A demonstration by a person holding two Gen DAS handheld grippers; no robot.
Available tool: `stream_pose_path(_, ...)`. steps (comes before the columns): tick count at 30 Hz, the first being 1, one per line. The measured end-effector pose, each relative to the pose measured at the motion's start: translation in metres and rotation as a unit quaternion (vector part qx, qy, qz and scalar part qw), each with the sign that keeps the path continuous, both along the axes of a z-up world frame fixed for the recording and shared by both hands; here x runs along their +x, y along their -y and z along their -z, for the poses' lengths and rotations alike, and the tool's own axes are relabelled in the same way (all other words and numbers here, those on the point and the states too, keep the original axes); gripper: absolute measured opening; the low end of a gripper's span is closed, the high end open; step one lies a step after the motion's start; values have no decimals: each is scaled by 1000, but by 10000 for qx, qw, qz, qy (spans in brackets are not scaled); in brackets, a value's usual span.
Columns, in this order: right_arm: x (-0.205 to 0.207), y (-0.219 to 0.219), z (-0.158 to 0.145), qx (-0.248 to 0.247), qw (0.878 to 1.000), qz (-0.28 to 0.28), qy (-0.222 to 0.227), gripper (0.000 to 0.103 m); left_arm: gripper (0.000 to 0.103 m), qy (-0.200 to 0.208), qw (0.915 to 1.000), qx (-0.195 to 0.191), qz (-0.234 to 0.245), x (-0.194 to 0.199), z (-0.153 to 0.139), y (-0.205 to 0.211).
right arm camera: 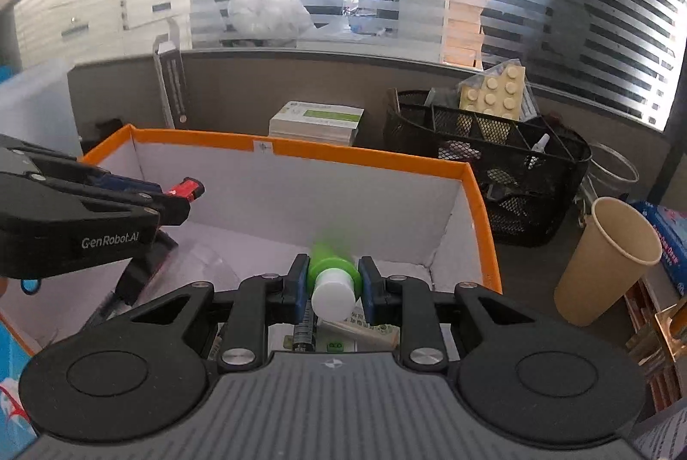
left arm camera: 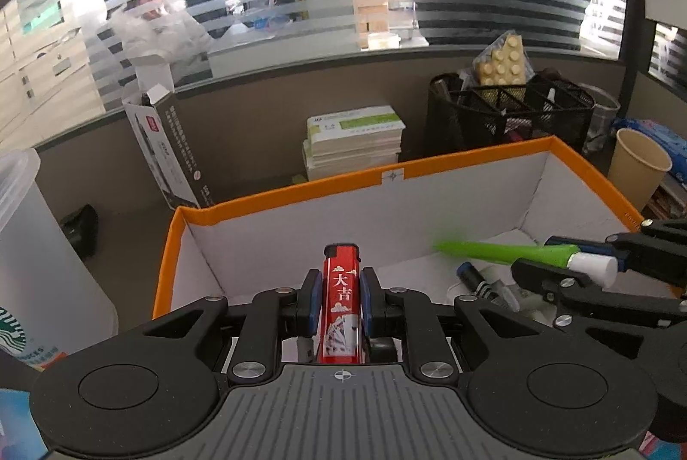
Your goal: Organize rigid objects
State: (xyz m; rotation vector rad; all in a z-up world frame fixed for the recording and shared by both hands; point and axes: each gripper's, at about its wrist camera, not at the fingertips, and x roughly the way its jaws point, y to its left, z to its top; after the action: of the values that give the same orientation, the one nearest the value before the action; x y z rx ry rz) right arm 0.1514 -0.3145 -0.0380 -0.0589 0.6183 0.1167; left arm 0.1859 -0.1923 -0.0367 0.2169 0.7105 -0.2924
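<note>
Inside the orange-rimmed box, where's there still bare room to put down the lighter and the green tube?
The orange-rimmed box shows bare white floor along its far wall and in the far right corner. The near side is crowded with pens and small tubes. The left gripper holds the lighter; the right gripper holds the green tube.

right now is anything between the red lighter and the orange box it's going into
Nothing visible blocks it. The left gripper holds the red lighter over the near edge of the orange-rimmed box, with bare white floor ahead. The right gripper, holding the green tube, is off to the side, apart.
</note>
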Motion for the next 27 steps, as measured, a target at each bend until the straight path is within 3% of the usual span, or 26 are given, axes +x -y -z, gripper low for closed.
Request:
stream_pose_path(7,2,-5,6,-248,9990,-47,-375,25,18,-14,9999,133,-25,-2,3,-1)
stream_pose_path(10,-1,-7,7,-291,9987,-65,-420,31,21,5,9999,137,-8,-6,4,-2)
stream_pose_path(16,-13,-14,2,-400,9984,-132,-366,55,21,-40,9999,92,27,-13,4,-7)
stream_pose_path(18,-20,-16,-2,-413,9987,-112,-276,72,33,-19,10000,62,18,-17,2,-11)
stream_pose_path(20,-27,-18,-7,-478,9987,-88,-159,73,44,86,10000,33,7,-24,-2,-14)
stream_pose_path(24,-41,-18,-19,-445,9990,1,40,81,83,456,9989,27,-41,-43,-15,-22)
stream_pose_path(27,-57,-20,-30,-342,9990,72,284,89,95,614,9981,-42,-102,-56,-26,-29)
